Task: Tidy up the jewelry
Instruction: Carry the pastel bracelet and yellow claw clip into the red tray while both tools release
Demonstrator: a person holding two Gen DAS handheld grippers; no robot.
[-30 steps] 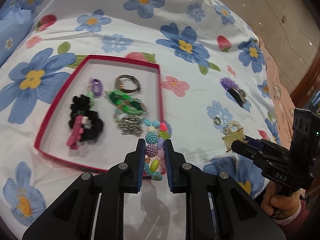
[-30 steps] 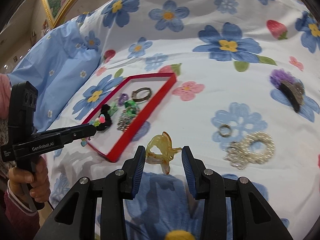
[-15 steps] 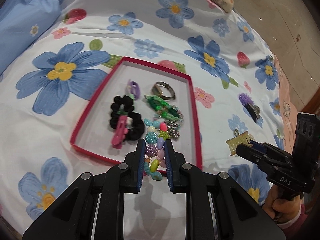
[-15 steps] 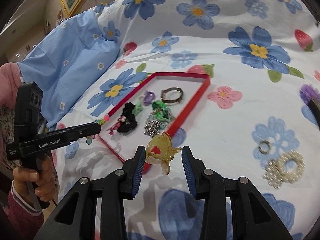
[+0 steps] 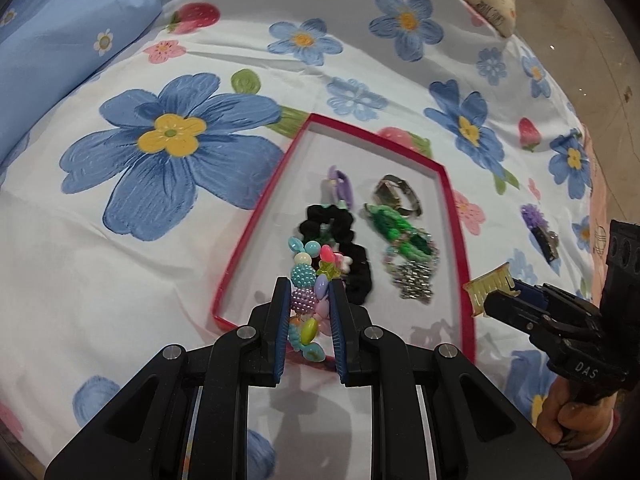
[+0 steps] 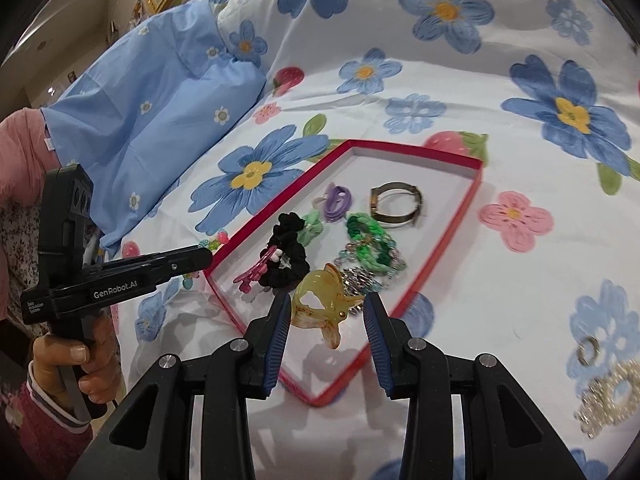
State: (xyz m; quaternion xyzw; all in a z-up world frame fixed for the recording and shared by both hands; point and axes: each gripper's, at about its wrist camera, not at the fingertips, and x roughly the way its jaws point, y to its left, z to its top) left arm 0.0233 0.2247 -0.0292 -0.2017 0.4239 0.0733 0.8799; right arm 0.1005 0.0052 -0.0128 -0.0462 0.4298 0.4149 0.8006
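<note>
Both grippers have carried their loads in over the red tray: the left gripper grasps the bead bracelet above its 7 o'clock corner, while the right gripper clamps the amber claw clip near 5 o'clock, ready for release.

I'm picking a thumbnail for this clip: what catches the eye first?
The red-rimmed tray on the flowered bedsheet, already holding scrunchies, a watch and bracelets. Over it, the left tool grips a colourful beaded bracelet, and the right tool carries a yellow claw hair clip.
</note>
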